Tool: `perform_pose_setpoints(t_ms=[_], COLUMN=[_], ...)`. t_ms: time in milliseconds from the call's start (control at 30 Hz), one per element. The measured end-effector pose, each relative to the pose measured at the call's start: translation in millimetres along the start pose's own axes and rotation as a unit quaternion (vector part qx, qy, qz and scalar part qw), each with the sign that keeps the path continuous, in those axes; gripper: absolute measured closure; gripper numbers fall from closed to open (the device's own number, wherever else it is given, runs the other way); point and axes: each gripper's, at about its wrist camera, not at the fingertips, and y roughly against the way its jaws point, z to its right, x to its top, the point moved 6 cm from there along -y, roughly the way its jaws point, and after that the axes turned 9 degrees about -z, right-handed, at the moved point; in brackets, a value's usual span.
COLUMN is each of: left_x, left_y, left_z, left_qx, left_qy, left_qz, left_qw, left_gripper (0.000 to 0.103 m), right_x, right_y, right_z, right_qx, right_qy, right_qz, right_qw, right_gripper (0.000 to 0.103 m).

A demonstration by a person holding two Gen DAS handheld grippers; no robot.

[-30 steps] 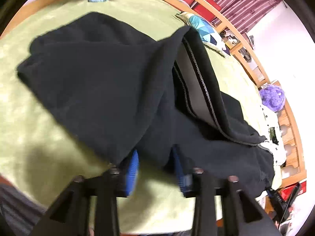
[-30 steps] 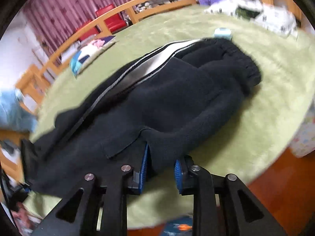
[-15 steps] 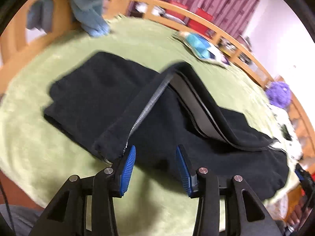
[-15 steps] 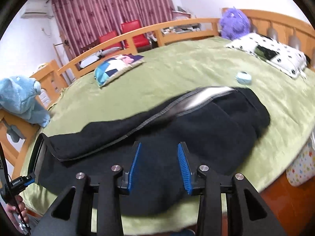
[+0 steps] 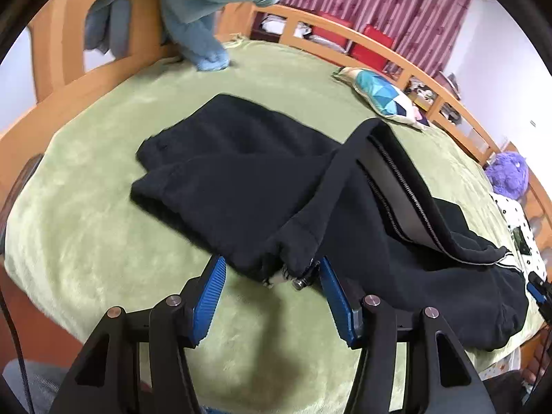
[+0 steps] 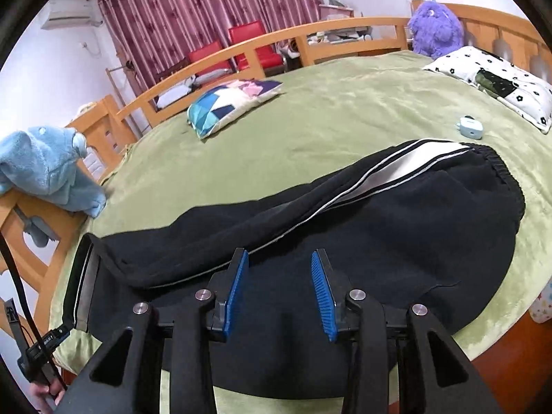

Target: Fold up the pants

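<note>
Black track pants [image 5: 262,186] with a grey and white side stripe lie on the green bedspread [image 5: 103,214], one leg laid over the other. My left gripper [image 5: 272,276] is open and empty, its blue pads on either side of the cuffs with the drawstring ends. In the right wrist view the pants [image 6: 396,227] stretch from the cuffs at the left to the elastic waistband at the right. My right gripper [image 6: 279,269] is open and empty, above the thigh part of the pants.
A blue plush toy [image 5: 203,3] hangs on the wooden bed rail [image 5: 396,58]. A patterned cushion [image 6: 231,103], a purple plush [image 6: 434,27], a spotted pillow [image 6: 496,79] and a small blue case [image 6: 469,126] lie on the bed. The bed's edge is just below both grippers.
Both grippers let go of the pants and opened. They drew back and up, so the pants now lie flat on the bed.
</note>
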Motion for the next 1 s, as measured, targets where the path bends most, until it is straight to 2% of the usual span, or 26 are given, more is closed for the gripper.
perform_pose_setpoints(t_ms=[133,167,200,267,400,533,700,767,833,1000], left_x=[9,12,14,26,71,134,194,205,207,197], left_y=[-15,-21,-23,-24,-6,1,-16,-26,-36,-59], left_z=[14,17,18,15,5,2,3,0,-11,-27], left_qx=[0.000,-0.008,-0.011,-0.007,0.004,0.063,0.095,0.114,0.137,0.210], left_qy=[-0.020,-0.024,-0.027,-0.033,-0.031,-0.050,-0.050,-0.041,-0.011,0.018], left_qz=[-0.005,-0.011,-0.014,-0.007,0.035,0.090,0.115,0.114,0.099,0.053], left_qw=[0.9998,0.9996,0.9995,0.9994,0.9989,0.9927,0.9876,0.9862,0.9855,0.9762], left_gripper=[0.050,0.065,0.075,0.082,0.084,0.085,0.085,0.085,0.085,0.059], right_x=[0,-1,0,0,-1,-2,-4,-6,-10,-18], right_y=[1,2,3,7,16,26,36,39,41,47], right_z=[-5,-6,-7,-9,-10,-6,5,12,25,65], right_qx=[0.002,0.001,0.001,-0.004,-0.030,-0.051,-0.085,-0.099,-0.113,-0.128], right_qy=[-0.009,-0.013,-0.014,-0.014,-0.006,-0.004,-0.001,-0.004,-0.011,-0.041], right_qz=[-0.005,-0.005,-0.006,-0.004,0.005,0.010,0.016,0.016,0.017,0.019], right_qw=[1.000,1.000,1.000,1.000,1.000,0.999,0.996,0.995,0.993,0.991], right_gripper=[0.065,0.065,0.065,0.065,0.065,0.065,0.065,0.065,0.065,0.065])
